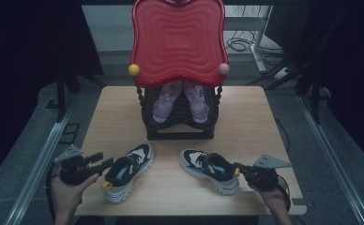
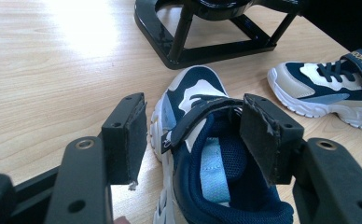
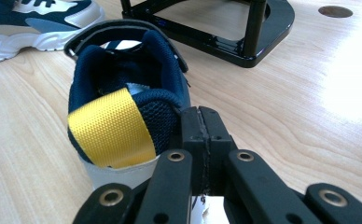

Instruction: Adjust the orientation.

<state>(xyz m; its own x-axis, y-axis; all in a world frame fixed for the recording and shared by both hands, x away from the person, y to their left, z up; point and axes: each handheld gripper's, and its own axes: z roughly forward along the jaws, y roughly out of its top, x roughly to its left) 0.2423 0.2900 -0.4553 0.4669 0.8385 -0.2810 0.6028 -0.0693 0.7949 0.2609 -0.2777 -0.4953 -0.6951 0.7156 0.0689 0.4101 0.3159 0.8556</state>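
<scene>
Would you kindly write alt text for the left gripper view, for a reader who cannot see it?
The left gripper, jaws open, straddles the collar and strap of a navy and white sneaker on a light wooden table. A second matching sneaker lies at upper right, and the base of a black rack stands beyond.

2 sneakers (image 1: 128,171) (image 1: 209,169) lie side by side before the rack (image 1: 180,126).

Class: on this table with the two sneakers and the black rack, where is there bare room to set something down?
Bare wood lies left of the black rack and right of it, toward both table edges. The front strip is crowded by the left sneaker and right sneaker.
</scene>
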